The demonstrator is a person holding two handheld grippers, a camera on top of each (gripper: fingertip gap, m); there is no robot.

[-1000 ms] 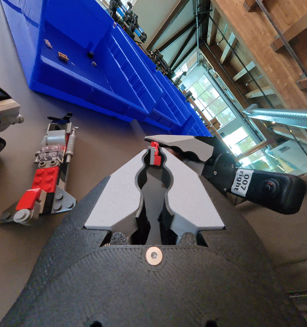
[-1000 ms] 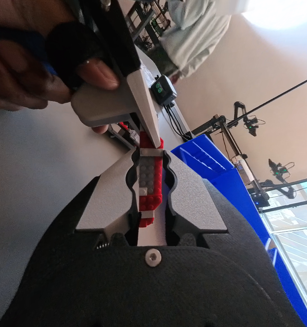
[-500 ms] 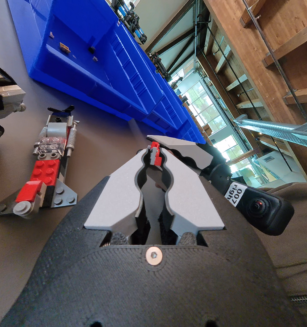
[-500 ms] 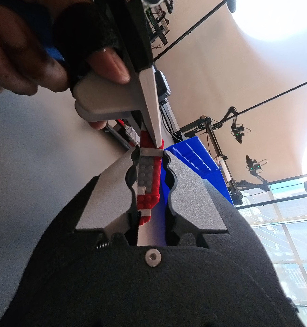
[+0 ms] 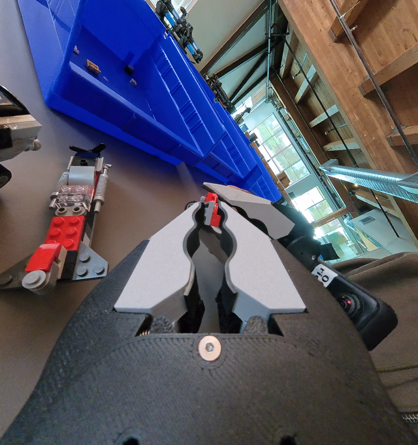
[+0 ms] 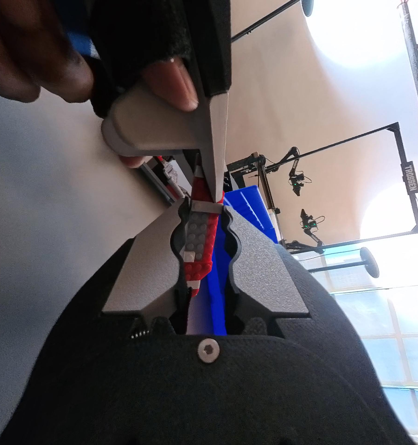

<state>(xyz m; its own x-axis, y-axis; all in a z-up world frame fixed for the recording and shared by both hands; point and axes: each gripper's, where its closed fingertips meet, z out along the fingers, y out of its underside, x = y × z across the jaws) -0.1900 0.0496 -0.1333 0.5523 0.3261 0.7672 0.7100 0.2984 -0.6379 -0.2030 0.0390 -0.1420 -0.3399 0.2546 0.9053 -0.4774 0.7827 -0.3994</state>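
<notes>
both hand-held grippers (image 5: 209,207) (image 6: 204,209) clamp one red-grey brick piece (image 6: 200,238).

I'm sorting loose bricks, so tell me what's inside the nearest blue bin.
On the floor of the nearest blue bin lie a few scattered small pieces: a tan one, a black one, and two tiny pale ones. The bin's front wall hides the near edge of its floor.

Right gripper (image 6: 204,212): jaws clamped on a red-and-grey brick plate assembly (image 6: 199,240).
Left gripper (image 6: 211,190): fingertips pinching that assembly's far end.
Behind: blue bin (image 6: 248,212), grey tabletop (image 6: 46,192).
</notes>
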